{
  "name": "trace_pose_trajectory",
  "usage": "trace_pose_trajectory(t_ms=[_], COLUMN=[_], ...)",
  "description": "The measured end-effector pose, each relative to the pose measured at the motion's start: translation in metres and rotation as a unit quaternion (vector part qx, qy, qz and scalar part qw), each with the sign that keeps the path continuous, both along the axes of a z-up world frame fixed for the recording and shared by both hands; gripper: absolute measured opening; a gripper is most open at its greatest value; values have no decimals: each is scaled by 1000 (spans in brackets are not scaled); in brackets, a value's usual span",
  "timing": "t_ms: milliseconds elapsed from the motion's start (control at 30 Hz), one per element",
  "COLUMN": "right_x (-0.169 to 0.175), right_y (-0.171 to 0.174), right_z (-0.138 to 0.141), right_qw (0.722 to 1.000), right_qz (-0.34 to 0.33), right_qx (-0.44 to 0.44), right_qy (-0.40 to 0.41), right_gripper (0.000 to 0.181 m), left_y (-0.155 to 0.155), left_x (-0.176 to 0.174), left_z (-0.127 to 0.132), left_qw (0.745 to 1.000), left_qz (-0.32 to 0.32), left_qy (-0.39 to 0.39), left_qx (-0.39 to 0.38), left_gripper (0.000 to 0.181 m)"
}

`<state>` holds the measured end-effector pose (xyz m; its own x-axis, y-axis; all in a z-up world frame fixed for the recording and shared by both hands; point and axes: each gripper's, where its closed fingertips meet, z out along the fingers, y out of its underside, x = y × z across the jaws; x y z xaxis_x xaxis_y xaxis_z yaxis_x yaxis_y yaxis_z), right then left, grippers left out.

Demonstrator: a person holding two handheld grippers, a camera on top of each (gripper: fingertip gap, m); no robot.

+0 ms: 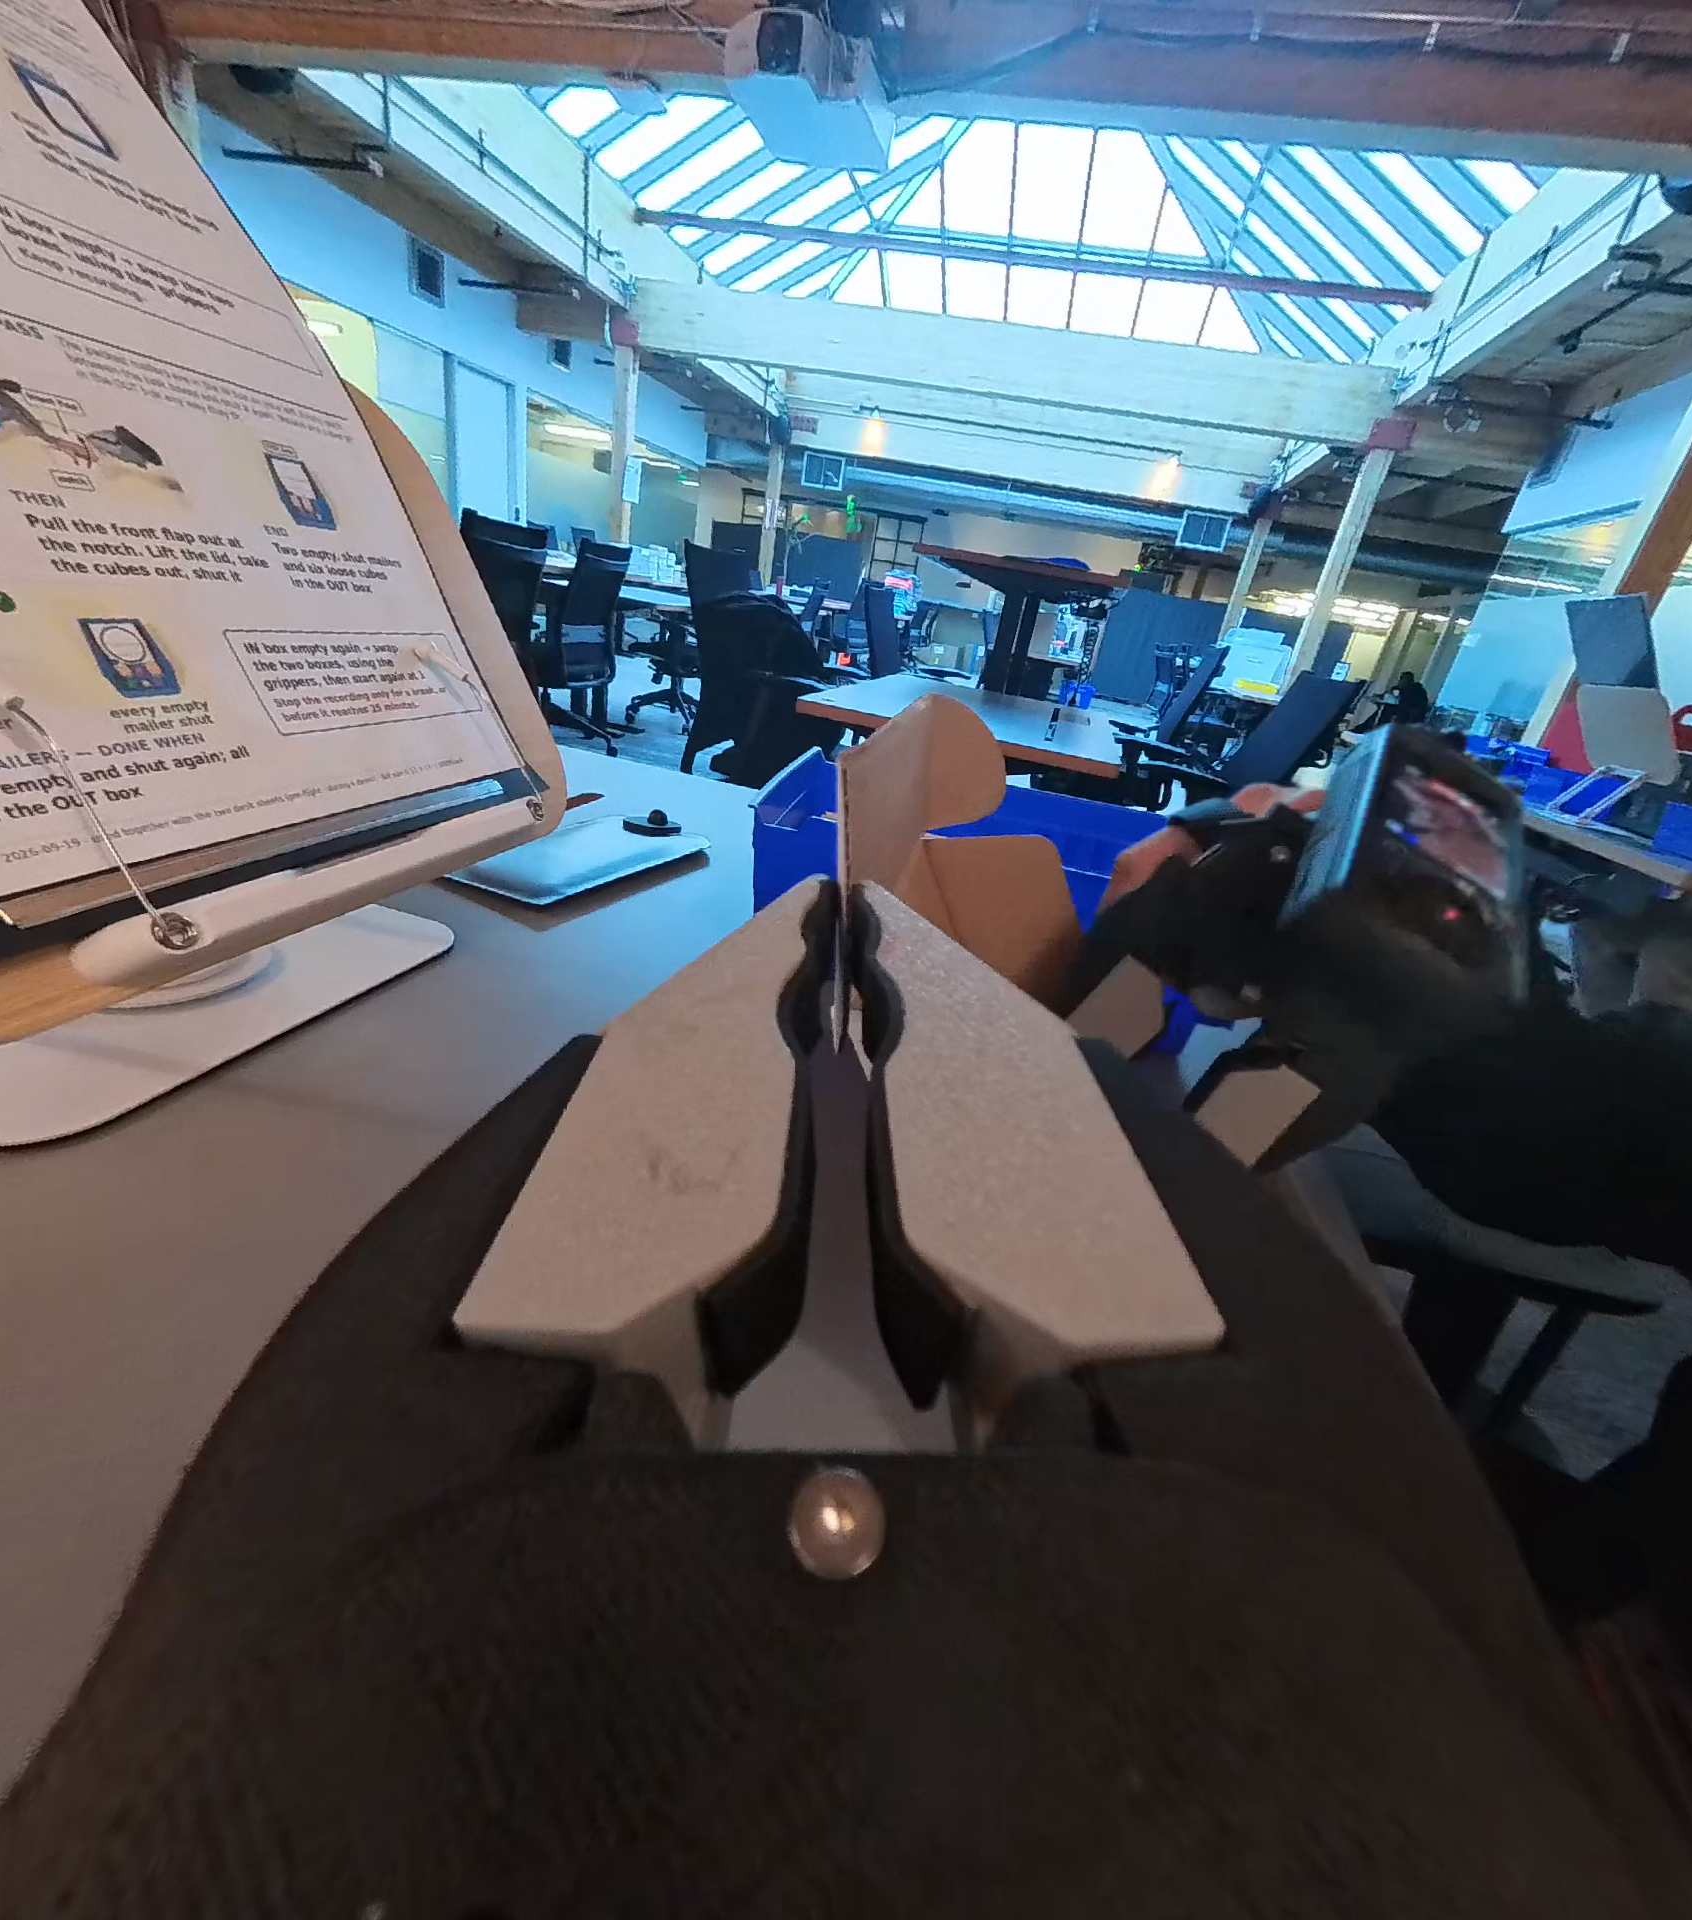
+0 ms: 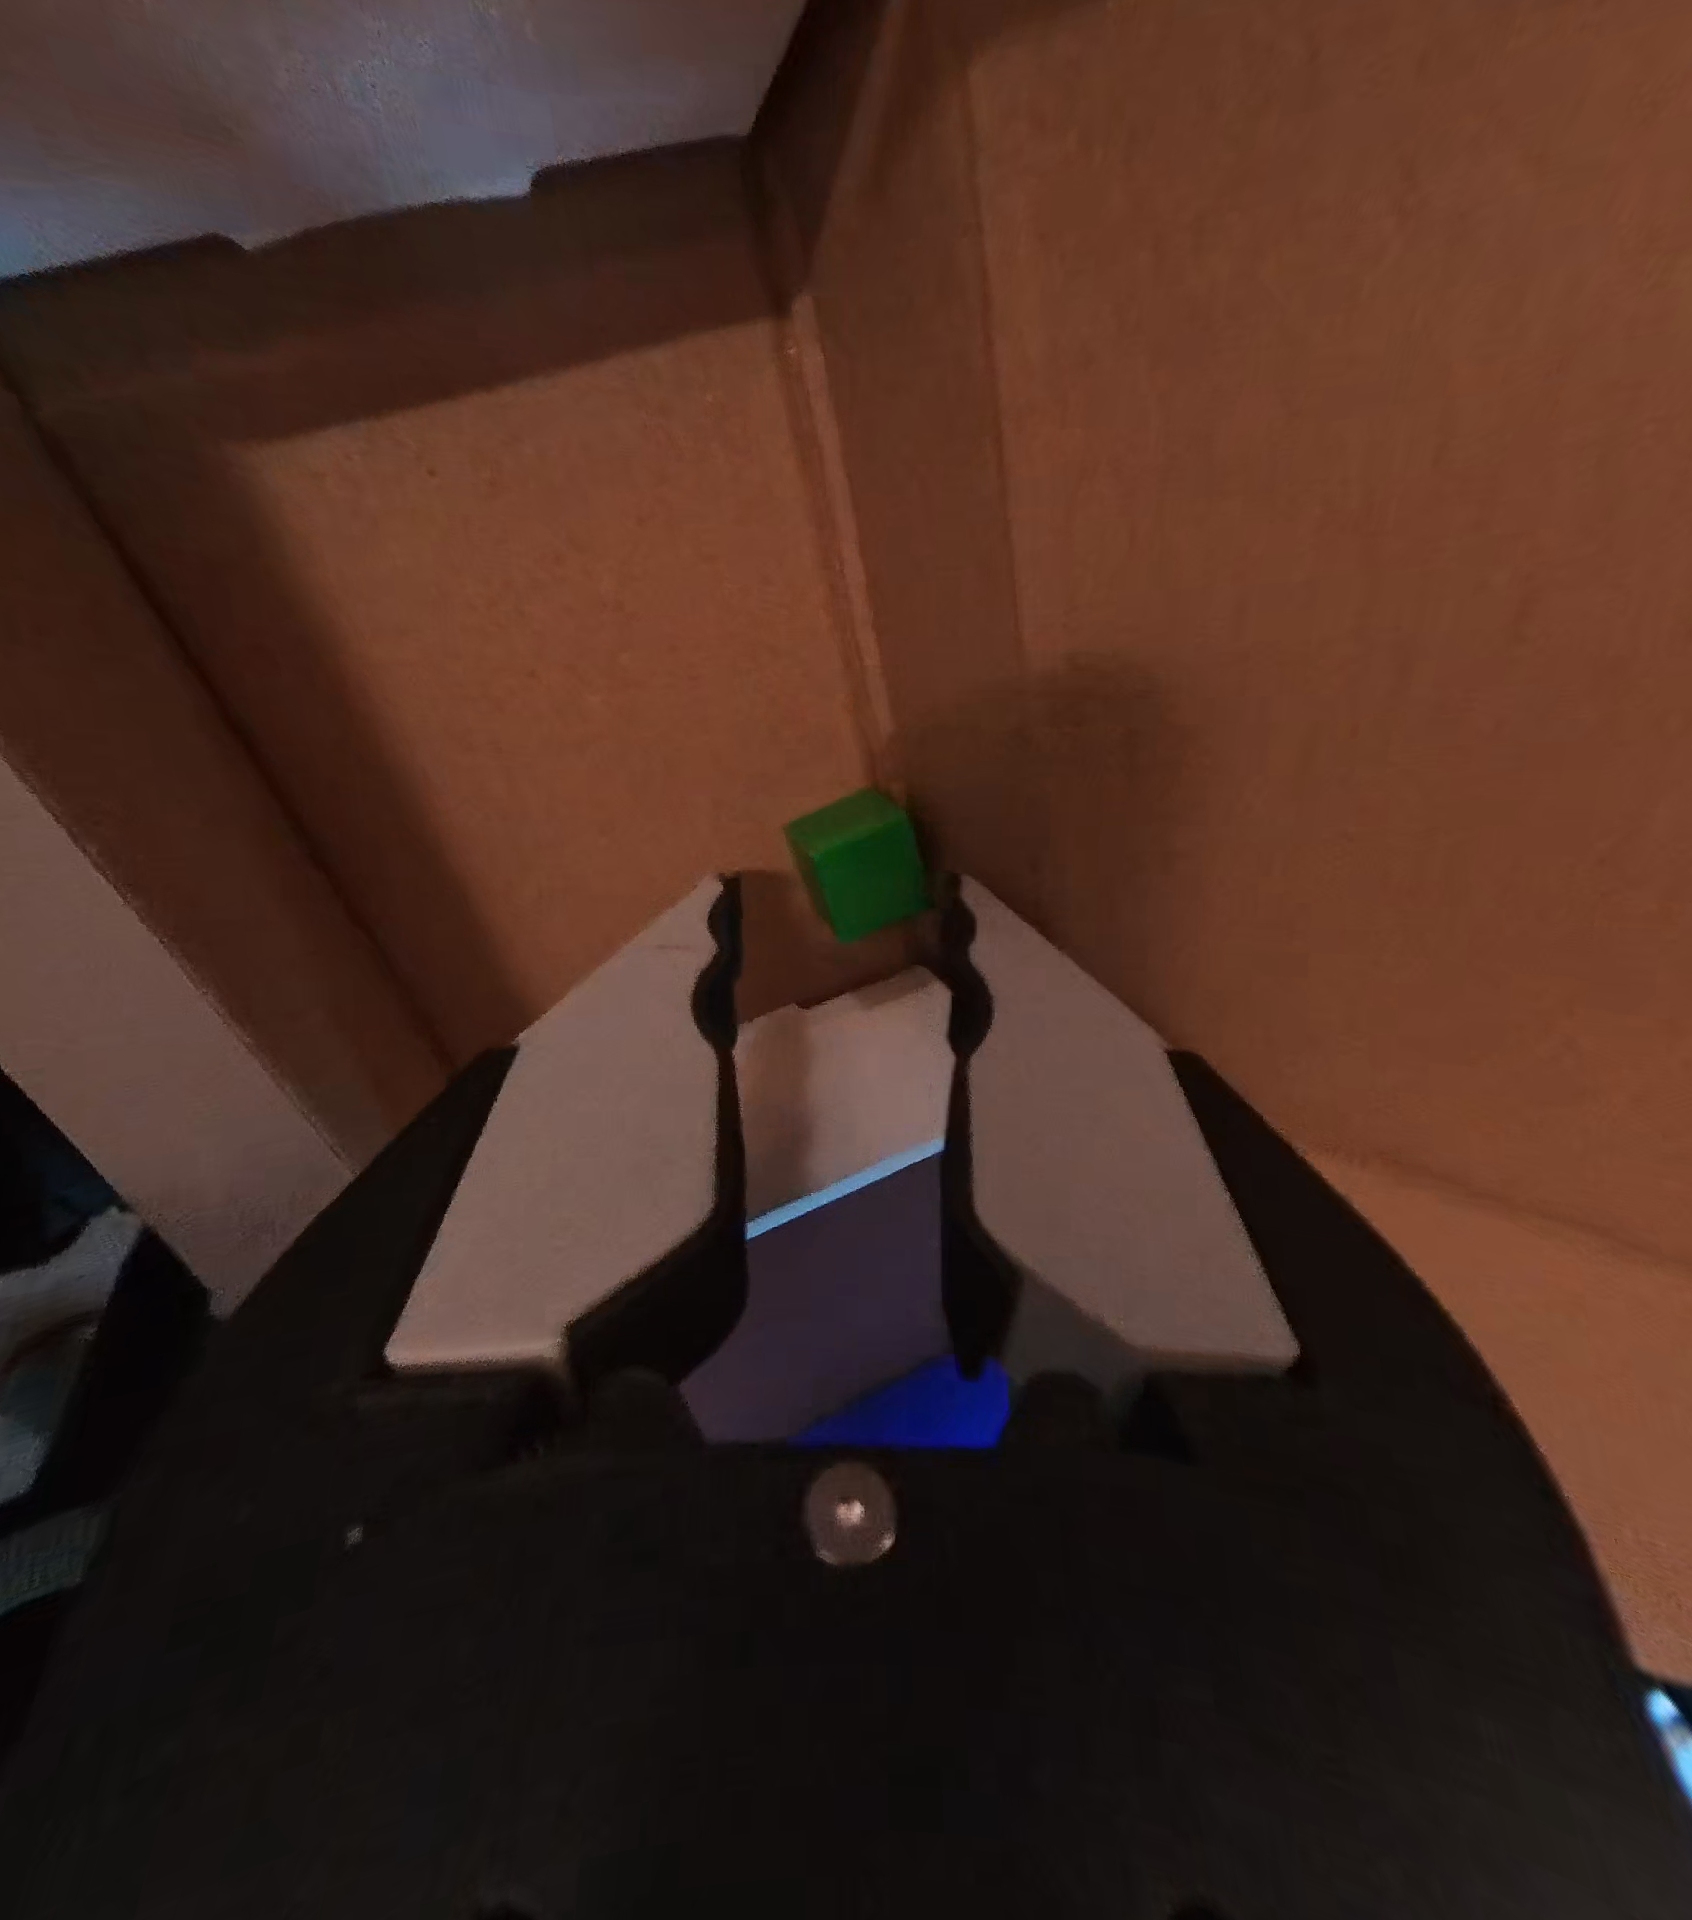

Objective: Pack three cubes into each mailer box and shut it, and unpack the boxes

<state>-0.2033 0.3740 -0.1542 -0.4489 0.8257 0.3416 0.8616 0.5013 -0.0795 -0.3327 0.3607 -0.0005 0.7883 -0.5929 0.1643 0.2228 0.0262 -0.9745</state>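
The left gripper [image 1: 844, 951] has its grey fingers [image 1: 717, 1122] pressed together on the thin edge of a cardboard flap [image 1: 909, 800] of the mailer box [image 1: 1003, 904], which stands upright just past the fingertips. The box is brown inside and pale outside, and it is lifted open in front of a blue bin [image 1: 800, 831] on the table [image 1: 198, 1195].

In the right wrist view, the right gripper [image 2: 840, 914] reaches into the open mailer box [image 2: 1341, 623] with its fingers [image 2: 603, 1122] spread apart and nothing between them. A green cube [image 2: 861, 862] sits in the far corner of the box, where two brown walls meet, just beyond the fingertips and slightly toward the right-hand finger; whether it touches that finger cannot be told. No other cube shows in this view. A sliver of blue [image 2: 915, 1408] shows through the gap near the gripper's base.

From the left wrist view, the right gripper's black body [image 1: 1393, 862] appears to the right of the box, held by a gloved hand [image 1: 1206, 914] and tipped down toward the box.

On the grey table to the left, a printed instruction sheet [image 1: 146, 468] leans on a wooden stand [image 1: 468, 582] with a white base. Beyond it lie office chairs [image 1: 748, 665], desks and a large skylight [image 1: 1029, 218] overhead.
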Motion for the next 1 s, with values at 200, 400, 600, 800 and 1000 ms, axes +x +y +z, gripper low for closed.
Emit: trace_pose_trajectory(t_ms=[200, 400, 600, 800, 1000], right_x=[3, 2, -4, 13, 101], right_y=[-2, -16, -15, -15, 41], right_z=[-13, -13, -12, 44, 126], right_qw=[996, 994, 995, 999, 985], right_qz=[38, 59, 56, 23, -107], right_qx=[21, 6, 18, -29, -38], right_qy=[-84, -91, -84, 20, 130], right_gripper=[22, 31, 20, 19, 20], left_y=[-1, -3, -1, -1, -2], left_x=[2, -3, -8, -10, -11], left_z=[4, 6, 4, 4, 7], left_qw=[1000, 1000, 1000, 1000, 1000], left_qz=[2, 9, 7, 9, 11], left_qy=[1, 0, -15, -22, -28], left_qx=[3, 6, -3, -4, 1], left_gripper=[0, 0, 0, 0, 0])
